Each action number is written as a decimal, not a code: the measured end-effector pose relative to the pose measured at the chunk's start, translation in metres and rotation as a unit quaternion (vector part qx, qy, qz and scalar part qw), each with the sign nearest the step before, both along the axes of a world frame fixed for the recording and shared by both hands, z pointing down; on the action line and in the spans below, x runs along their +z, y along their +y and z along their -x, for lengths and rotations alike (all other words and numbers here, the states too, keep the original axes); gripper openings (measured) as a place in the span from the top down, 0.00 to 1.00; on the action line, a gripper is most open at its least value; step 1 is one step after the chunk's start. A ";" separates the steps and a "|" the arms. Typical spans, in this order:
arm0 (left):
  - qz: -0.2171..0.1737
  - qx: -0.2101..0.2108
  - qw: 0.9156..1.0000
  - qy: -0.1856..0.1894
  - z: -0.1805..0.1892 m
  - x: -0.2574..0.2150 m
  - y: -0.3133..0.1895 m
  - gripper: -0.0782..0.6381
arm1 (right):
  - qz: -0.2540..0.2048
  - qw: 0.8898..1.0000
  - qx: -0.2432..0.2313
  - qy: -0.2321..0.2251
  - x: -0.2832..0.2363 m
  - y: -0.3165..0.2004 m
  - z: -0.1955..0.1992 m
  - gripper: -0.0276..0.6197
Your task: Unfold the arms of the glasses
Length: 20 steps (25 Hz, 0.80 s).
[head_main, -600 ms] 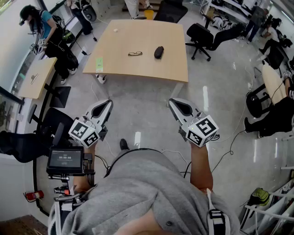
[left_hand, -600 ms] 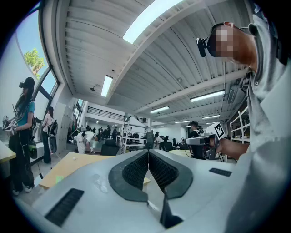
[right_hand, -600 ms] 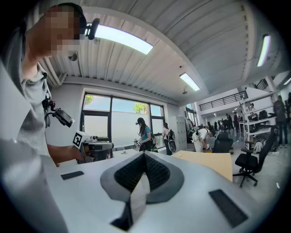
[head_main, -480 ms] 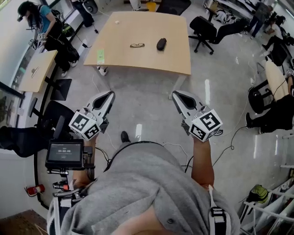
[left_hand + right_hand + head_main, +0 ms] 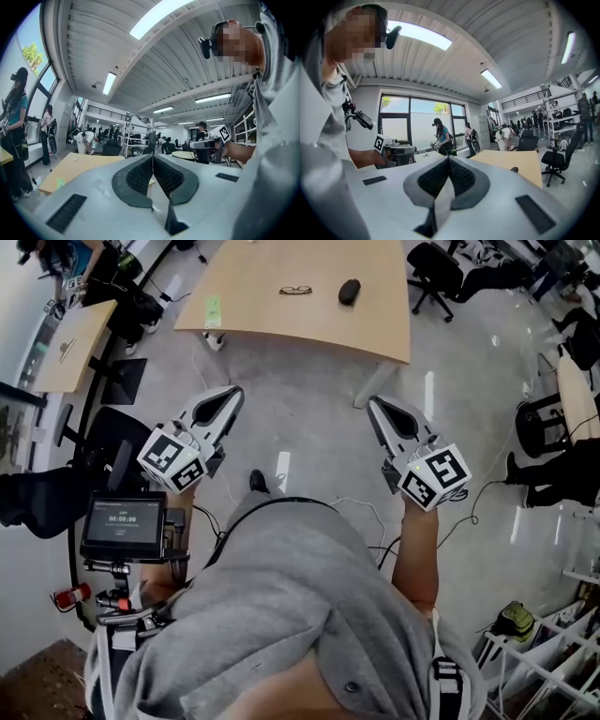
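**Asker:** Where are the glasses right now?

**Me:** The thin dark-framed glasses (image 5: 295,290) lie flat on the pale wooden desk (image 5: 309,324), about the middle of its top. They are too small from here for me to see how the arms sit, so going by the task I take them as folded

**Asker:** And your tools?

**Me:** Both are well short of the desk's near edge, over the grey floor, and they point toward the desk. My left tool (image 5: 228,399) has its jaws pressed together with nothing between them. My right tool (image 5: 382,416) is the same, pads meeting and empty

**Asker:** Why shut, and why side by side?

**Me:** My guess is there is nothing in reach to hold. One tool on each side of me should put one at each end of the frame once I stand at the desk

**Asker:** Anything else on the desk?

**Me:** A small dark oval object (image 5: 349,291) lies nearer the desk's right edge, apart from the glasses. I cannot tell what it is

**Asker:** So what does the next move call for?

**Me:** I must close in on the desk's near edge and part both pairs of jaws. One tool would steady the frame while the other swings an arm out. I expect so light a frame to skid on that smooth desk
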<state>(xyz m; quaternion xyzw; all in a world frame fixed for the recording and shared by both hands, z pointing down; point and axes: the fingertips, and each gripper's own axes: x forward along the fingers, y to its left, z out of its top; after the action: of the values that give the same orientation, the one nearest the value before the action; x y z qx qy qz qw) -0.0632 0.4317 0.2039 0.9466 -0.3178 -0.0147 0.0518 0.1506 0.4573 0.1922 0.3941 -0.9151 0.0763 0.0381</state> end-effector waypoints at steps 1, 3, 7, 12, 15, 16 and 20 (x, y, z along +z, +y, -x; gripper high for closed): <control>0.003 0.002 1.000 -0.002 0.007 0.004 -0.007 0.88 | 0.005 1.000 -0.004 -0.002 0.004 -0.007 0.008 0.95; 0.010 0.005 1.000 -0.004 0.024 0.014 -0.027 0.88 | 0.018 1.000 -0.013 -0.008 0.013 -0.025 0.029 0.95; 0.017 0.009 1.000 -0.001 0.063 0.028 -0.069 0.88 | 0.031 0.999 -0.012 -0.017 0.021 -0.061 0.071 0.95; -0.002 0.020 1.000 -0.018 0.125 0.031 -0.110 0.88 | 0.038 0.999 0.009 -0.004 0.023 -0.100 0.130 0.95; -0.007 0.028 0.999 -0.019 0.160 0.037 -0.130 0.88 | 0.036 0.999 0.024 0.006 0.021 -0.119 0.161 0.95; -0.007 0.030 0.999 -0.017 0.171 0.039 -0.138 0.88 | 0.034 0.999 0.028 0.008 0.021 -0.126 0.171 0.95; 0.002 0.040 0.999 -0.004 0.197 0.053 -0.164 0.88 | 0.037 0.998 0.046 0.023 0.025 -0.145 0.196 0.95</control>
<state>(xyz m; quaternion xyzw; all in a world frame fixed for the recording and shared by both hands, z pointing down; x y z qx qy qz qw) -0.2598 0.2676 0.2569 0.9585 -0.2799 -0.0087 0.0527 -0.0452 0.3125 0.2169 0.4362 -0.8913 0.1022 0.0702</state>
